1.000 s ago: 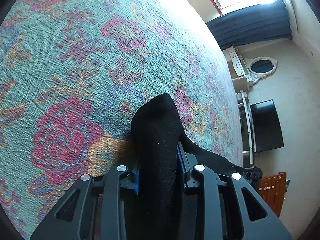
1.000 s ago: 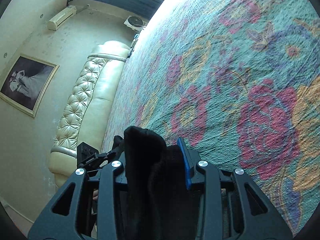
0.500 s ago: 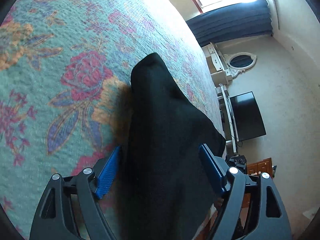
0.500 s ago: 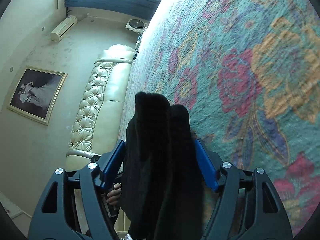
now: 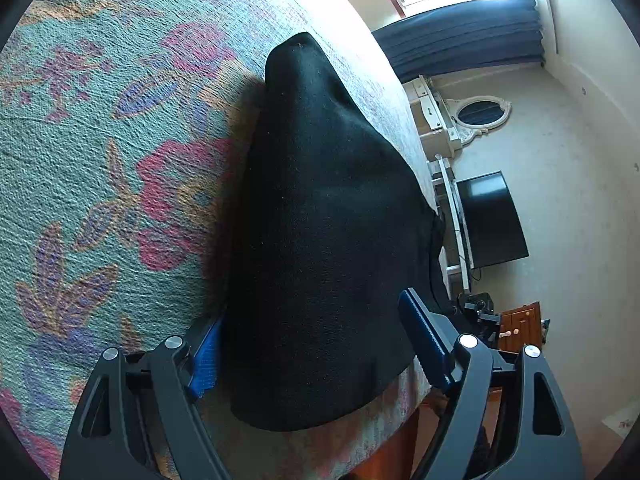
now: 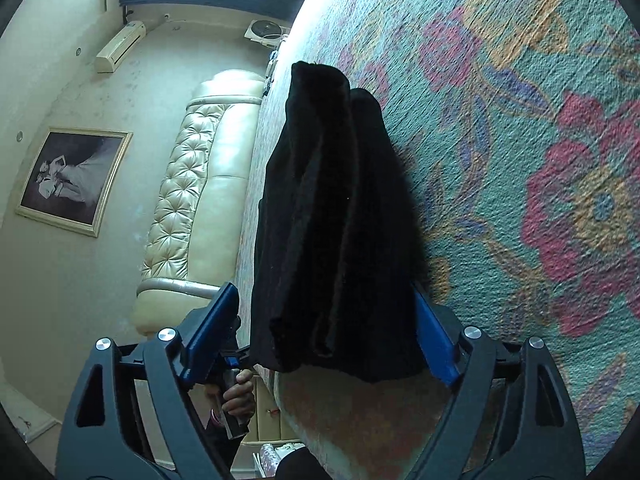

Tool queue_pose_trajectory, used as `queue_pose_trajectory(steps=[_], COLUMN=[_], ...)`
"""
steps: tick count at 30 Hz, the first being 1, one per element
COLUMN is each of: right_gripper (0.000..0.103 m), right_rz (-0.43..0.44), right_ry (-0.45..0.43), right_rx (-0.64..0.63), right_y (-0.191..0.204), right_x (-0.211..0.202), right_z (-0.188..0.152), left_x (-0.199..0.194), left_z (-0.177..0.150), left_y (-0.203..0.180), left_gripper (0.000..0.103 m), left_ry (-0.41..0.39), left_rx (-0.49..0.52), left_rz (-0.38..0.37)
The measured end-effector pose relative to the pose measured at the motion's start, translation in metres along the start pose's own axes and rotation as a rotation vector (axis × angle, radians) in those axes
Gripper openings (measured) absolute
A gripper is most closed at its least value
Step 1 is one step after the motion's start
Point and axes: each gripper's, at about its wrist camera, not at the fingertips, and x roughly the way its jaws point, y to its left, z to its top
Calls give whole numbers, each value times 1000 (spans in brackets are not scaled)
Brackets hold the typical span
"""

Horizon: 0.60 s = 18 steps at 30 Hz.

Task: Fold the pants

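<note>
The black pants (image 5: 320,240) lie as a folded bundle on the floral bedspread (image 5: 100,160), close to the bed's edge. My left gripper (image 5: 316,348) stands open around the near end of the bundle, and its blue pads (image 5: 424,344) are clear of the cloth. In the right wrist view the pants (image 6: 332,220) show several stacked layers. My right gripper (image 6: 320,336) straddles their near end. Its jaws are opening, with the cloth between them and the left pad (image 6: 208,332) well off it.
The bed's edge runs just below both grippers. A cream tufted sofa (image 6: 180,200) and a framed picture (image 6: 72,180) lie beyond it in the right view. A TV (image 5: 488,220) and a wooden cabinet (image 5: 520,324) show in the left view. A hand (image 6: 236,396) grips a handle.
Both grippers went from shut on the pants to open, letting the cloth go, and drew back. The bundle now rests on the bedspread, spread wider between the jaws.
</note>
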Motion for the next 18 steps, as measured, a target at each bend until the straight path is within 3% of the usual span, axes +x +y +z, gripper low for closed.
queue_pose_trajectory(steps=[2,4,7,13,18], right_gripper=[79,59,41,37,37], right_rz=[-25,-66,-85,-82,-73], right_ry=[4,14,14,-6,-12], right_rx=[-7,-5,-13,-7,2], right_y=[2,1,-5,-8,-12], right_x=[2,3,1,-3,-6], right_z=[-2,-3,-7,-9,-10], left_x=[6,5,3,5,8], left_z=[-2,-2,-3,-1,-1], left_y=[-2,0,1,-18,-21], left_gripper=[57,53,49,47,47], left_ry=[7,4,1,-14,-16], left_rx=[24,26,18,63,70], left_rz=[70,78,98,178,180])
